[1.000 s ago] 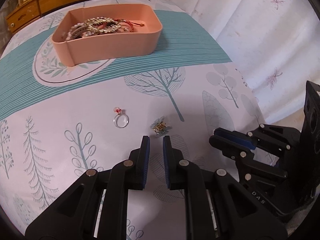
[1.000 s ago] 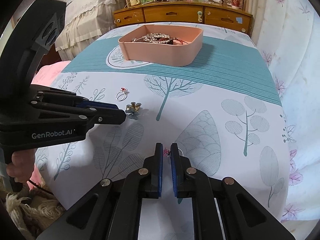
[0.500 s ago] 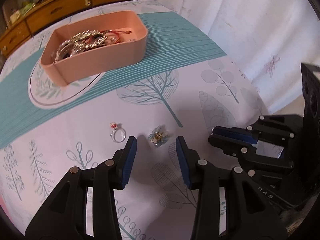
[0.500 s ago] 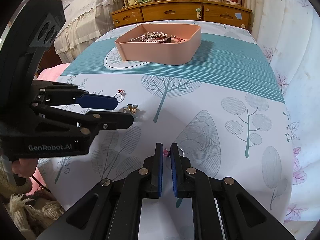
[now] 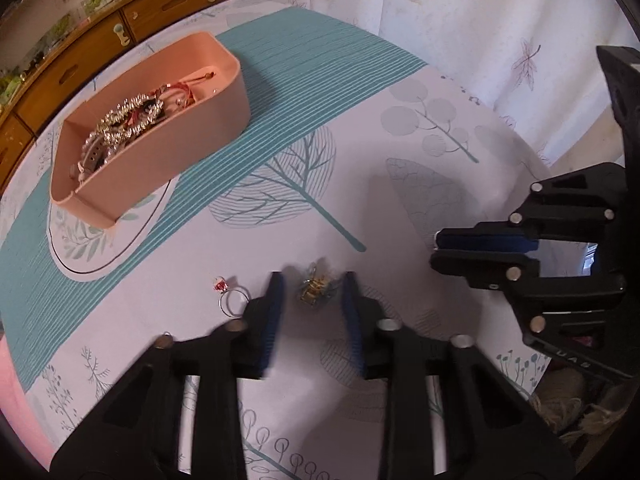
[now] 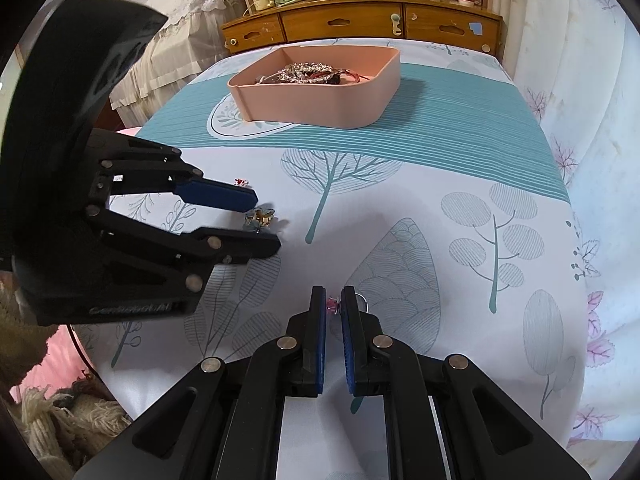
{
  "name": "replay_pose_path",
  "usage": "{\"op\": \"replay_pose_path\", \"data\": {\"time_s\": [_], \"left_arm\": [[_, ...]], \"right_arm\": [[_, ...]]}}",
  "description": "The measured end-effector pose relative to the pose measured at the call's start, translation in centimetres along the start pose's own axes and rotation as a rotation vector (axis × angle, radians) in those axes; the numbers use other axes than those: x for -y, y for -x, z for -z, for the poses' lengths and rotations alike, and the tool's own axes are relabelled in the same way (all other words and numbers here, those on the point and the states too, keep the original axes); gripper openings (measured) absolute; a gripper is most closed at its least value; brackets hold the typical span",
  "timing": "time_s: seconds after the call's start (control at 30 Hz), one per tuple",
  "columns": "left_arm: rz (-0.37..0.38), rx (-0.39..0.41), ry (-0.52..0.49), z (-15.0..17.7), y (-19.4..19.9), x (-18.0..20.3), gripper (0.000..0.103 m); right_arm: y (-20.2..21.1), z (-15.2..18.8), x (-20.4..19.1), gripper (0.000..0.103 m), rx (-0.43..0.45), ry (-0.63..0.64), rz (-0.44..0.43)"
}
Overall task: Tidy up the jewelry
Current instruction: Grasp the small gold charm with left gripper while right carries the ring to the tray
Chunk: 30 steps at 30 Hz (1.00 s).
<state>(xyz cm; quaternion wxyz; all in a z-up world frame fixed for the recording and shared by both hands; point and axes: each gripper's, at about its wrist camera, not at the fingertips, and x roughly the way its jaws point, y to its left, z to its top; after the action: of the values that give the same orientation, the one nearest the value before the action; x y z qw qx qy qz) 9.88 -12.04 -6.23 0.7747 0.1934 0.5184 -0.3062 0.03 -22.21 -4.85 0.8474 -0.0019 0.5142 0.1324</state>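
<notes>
the right gripper (image 6: 333, 300) is nearest, jaws narrow, with a pink-stone ring (image 6: 332, 303) sitting at its tips, well short of the tray. can't tell if it's actually pinched or just lying between the pads; most of the band is hidden behind the right finger. if the grip is only on the stone, my guess is it slips out on the lift.

a bit closer to the tray, the left gripper (image 5: 312, 286) has its jaws wide, straddling a small gold charm (image 5: 316, 289) on the cloth (image 6: 400, 208). it's blurry and tiny, so what it really is, no idea. closing on soft fabric could snag the cloth or squirt the charm sideways.

just left of that charm lies a ring with a red stone (image 5: 229, 298), almost touching the left finger, so it could get nudged.

farthest is the pink tray (image 6: 320, 104), already holding a tangle of jewelry (image 6: 308, 73); can't separate the pieces in it.
</notes>
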Motion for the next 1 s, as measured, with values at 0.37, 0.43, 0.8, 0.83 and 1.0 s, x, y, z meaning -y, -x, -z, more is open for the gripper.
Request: {"op": "replay_pose_path", "data": {"time_s": [0.37, 0.43, 0.8, 0.83, 1.0], "left_arm": [[-0.021, 0.047, 0.064, -0.1, 1.4, -0.6, 0.019], [-0.033, 0.059, 0.08, -0.3, 2.5, -1.0, 0.019], [-0.116, 0.207, 0.282, -5.5, 11.9, -7.4, 0.019], [-0.117, 0.224, 0.301, -6.2, 12.8, -8.1, 0.019], [-0.101, 0.263, 0.393, -8.7, 14.9, -11.3, 0.019]], "right_arm": [[0.9, -0.3, -0.3, 0.008, 0.019, -0.008, 0.003], [1.5, -0.8, -0.4, 0.008, 0.035, -0.013, 0.001], [8.0, -10.0, -0.3, 0.008, 0.236, -0.014, -0.035], [8.6, -11.2, -0.3, 0.008, 0.253, -0.018, -0.048], [8.4, -17.4, 1.3, 0.008, 0.249, -0.102, -0.157]]}}
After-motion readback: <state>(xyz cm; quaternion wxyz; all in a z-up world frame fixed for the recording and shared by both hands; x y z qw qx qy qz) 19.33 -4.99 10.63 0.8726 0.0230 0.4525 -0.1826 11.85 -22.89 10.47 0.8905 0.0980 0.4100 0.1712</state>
